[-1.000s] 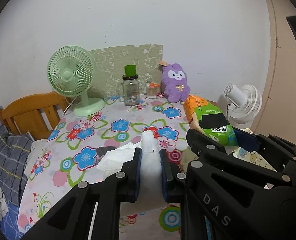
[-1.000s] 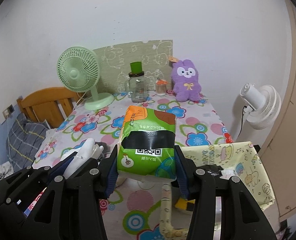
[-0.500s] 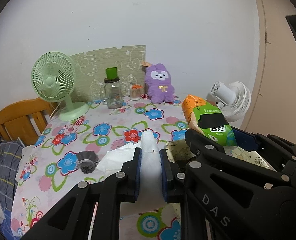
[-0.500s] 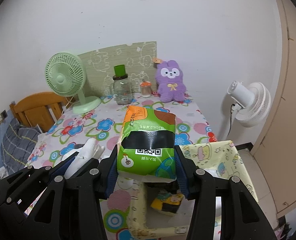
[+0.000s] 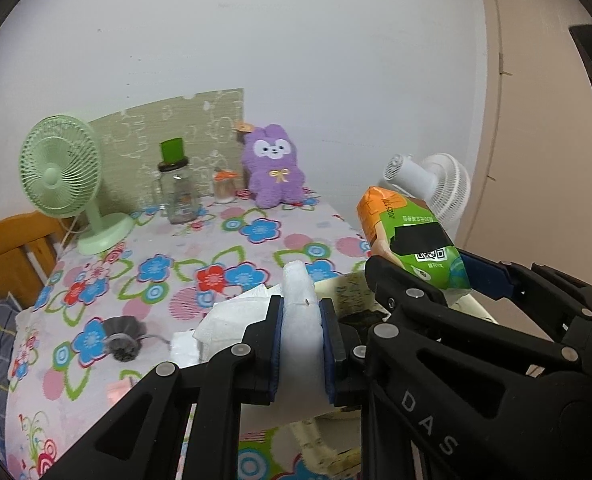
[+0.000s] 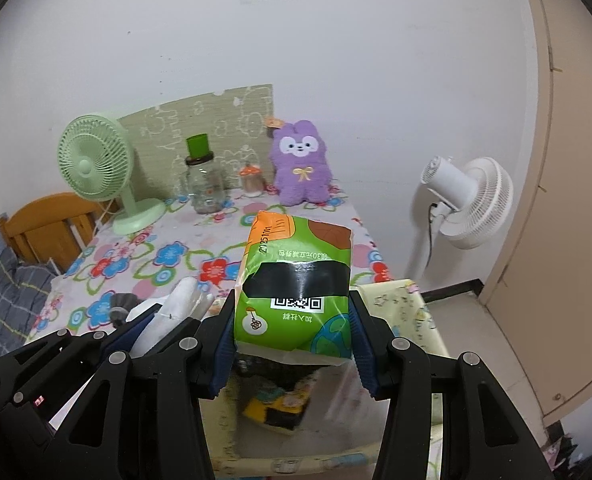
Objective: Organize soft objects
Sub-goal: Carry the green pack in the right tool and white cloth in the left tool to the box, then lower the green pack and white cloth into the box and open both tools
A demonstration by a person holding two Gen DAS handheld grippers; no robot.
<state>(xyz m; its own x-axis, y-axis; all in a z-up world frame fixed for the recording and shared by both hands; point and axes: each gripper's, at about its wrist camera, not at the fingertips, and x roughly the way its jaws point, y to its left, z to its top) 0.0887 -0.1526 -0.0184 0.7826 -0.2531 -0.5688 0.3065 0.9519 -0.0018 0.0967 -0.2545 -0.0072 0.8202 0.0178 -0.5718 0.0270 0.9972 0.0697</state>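
The flowered table (image 5: 256, 240) fills the middle and left of both views, its cloth running back to the white wall. At the lower right of my right-hand view a pale yellow fabric bin (image 6: 412, 312) stands open just beside the table's edge, with a yellow and black soft thing (image 6: 276, 410) lying in it. Centre frame there, my right gripper (image 6: 292, 320) is clamped on a green tissue pack (image 6: 296, 280), pads pressed to both its sides, held above the bin's mouth. In my left view, lower centre, my left gripper (image 5: 301, 340) is squeezed tight on a white soft bundle (image 5: 298, 308). Upper centre, a purple plush rabbit (image 5: 274, 166) sits against the wall. Lower left, a small grey scrunchie-like thing (image 5: 122, 338) lies on the cloth.
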